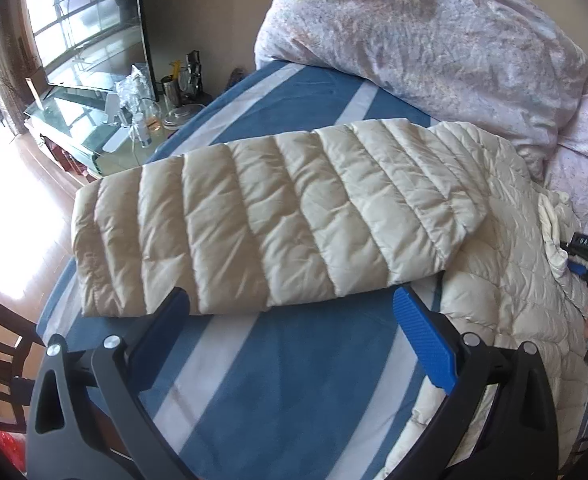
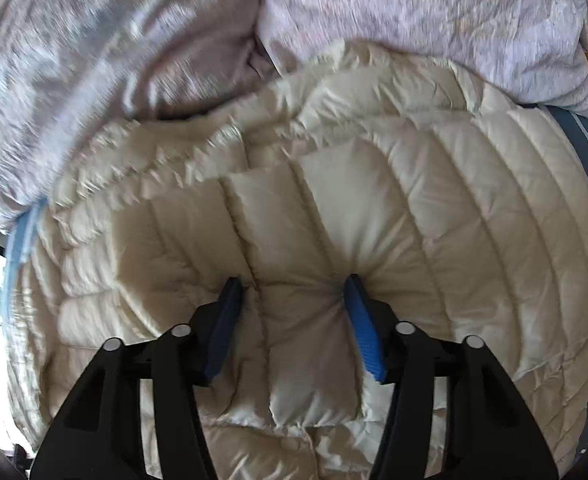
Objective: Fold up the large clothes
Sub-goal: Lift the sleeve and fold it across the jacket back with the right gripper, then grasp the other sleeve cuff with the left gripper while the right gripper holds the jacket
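- Standing wide apart at the bottom of the left wrist view, the left gripper (image 1: 294, 304) is keeping its jaws open with nothing between them, hovering over a bare stretch of the blue-and-white striped bed (image 1: 278, 380).
- Just beyond its fingertips, a cream quilted sleeve (image 1: 254, 216) is lying flat across the bed, its cuff end reaching close to the bed's left edge; the jacket body (image 1: 506, 280) is spreading rightward and running out of frame.
- At the right border, the right gripper (image 1: 586, 268) and a hand are showing only partly.
- A crumpled floral duvet (image 1: 434, 40) is crowding the far side.
- In the right wrist view, the right gripper (image 2: 294, 292) is pressing down into the puffy jacket (image 2: 434, 220), jaws parted and denting the fabric, gripping nothing.
- Motion blur is smearing the duvet on the left.
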Motion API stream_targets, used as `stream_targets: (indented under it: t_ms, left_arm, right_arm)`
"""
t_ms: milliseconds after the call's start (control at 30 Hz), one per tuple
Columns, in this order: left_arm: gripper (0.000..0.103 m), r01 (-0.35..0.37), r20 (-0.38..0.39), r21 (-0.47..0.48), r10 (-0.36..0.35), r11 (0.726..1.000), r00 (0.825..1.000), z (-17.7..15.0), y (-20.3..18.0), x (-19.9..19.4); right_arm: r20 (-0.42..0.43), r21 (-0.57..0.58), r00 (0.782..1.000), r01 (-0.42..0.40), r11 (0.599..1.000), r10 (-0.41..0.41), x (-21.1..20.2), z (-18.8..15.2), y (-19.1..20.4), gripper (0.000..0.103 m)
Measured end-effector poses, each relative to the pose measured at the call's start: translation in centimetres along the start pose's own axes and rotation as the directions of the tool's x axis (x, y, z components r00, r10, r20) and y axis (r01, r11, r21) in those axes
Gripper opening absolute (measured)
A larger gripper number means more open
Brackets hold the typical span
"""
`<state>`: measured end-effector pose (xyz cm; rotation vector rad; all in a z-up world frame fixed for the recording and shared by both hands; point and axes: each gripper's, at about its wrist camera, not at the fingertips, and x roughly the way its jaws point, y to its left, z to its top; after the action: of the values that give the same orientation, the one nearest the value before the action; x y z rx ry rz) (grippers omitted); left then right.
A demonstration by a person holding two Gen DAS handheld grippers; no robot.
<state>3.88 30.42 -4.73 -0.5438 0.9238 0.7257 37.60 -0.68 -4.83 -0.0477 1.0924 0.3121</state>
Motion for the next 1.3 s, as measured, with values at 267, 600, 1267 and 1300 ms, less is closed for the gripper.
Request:
stream_targets:
  t_ms: [267,600,1267,1300]
  left_arm:
    - [0.101,-0.060,0.020,-0.017,0.060,0.998,0.998,0.2,2.1,-0.3]
    - [0.101,-0.079,0.003,-0.087,0.079,0.993,0.997,1.6,6.9,0.4]
    - [0.072,-0.008,-0.054,-0.396,-0.015,0.918,0.998,2.2,14.9,3.9]
    - [0.058,-0.007,-0.046,-0.411,-0.013,0.911,0.999,2.1,15.0,3.8]
  right_arm:
    - [0.078,-0.055,0.992,0.104,0.993,-0.100,1.5,-1.1,1.8,0.066]
    - [0.088,-0.092,0.992,0.103,0.990,-0.095,1.0,-1.6,1.9,0.067]
    - [0.085,-0.103,0.992,0.099,0.990,-0.091,1.1,-1.3,1.9,0.067]
    - [0.085,-0.107,0.992,0.098,0.989,-0.089,1.1,-1.3,1.9,0.067]
